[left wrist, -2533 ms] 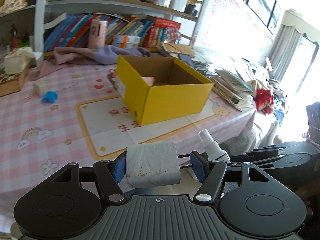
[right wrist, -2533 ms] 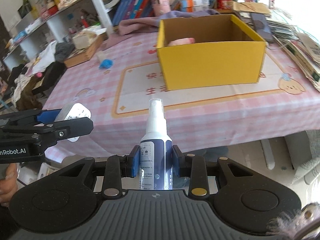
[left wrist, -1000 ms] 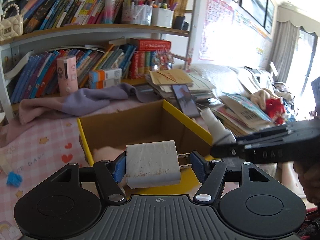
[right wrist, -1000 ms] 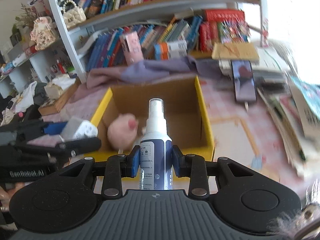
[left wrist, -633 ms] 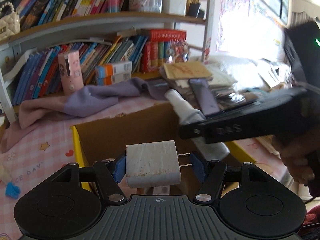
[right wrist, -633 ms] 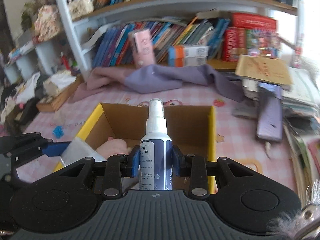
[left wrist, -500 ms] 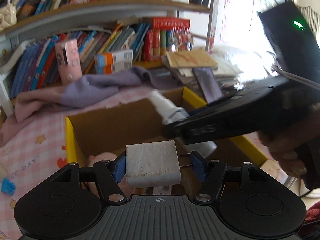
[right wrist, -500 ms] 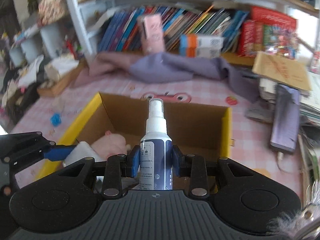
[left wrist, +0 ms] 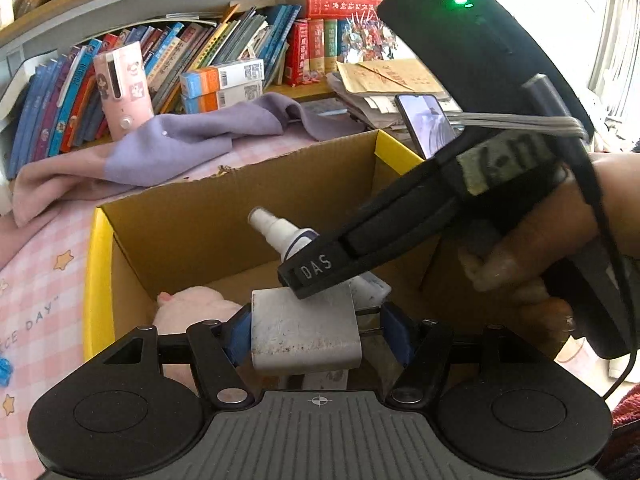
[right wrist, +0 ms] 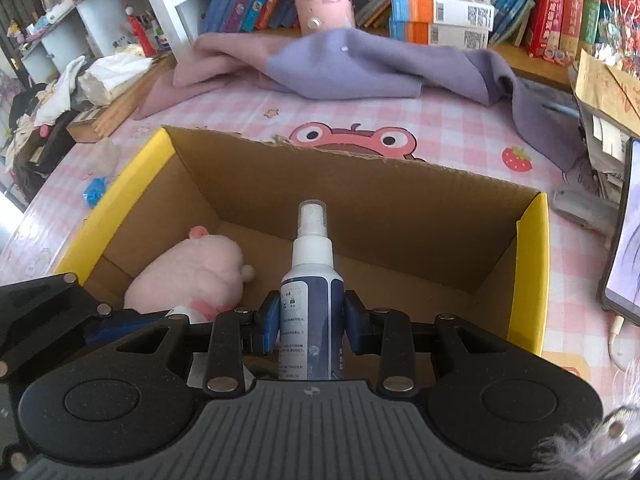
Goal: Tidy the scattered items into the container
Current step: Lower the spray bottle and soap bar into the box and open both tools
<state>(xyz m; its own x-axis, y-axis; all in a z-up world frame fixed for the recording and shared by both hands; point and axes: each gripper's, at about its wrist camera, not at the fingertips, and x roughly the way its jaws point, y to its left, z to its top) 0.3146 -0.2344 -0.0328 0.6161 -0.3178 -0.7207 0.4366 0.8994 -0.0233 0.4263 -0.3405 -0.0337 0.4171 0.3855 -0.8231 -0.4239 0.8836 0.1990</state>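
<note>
The yellow cardboard box stands open on the pink checked tablecloth, with a pink plush toy lying on its floor at the left. My left gripper is shut on a grey-white charger block, held over the box's near side. My right gripper is shut on a white-capped, dark blue spray bottle, tilted down inside the box beside the plush toy. In the left wrist view the spray bottle and a person's hand cross just above the charger block.
A purple cloth lies behind the box. A phone and a stack of papers sit at the right. Books and a pink device fill the shelf behind. A small blue item lies left of the box.
Both grippers have come forward and down from the table's edge to over the box, each still gripping its item. The right gripper has swung across in front of the left one.
</note>
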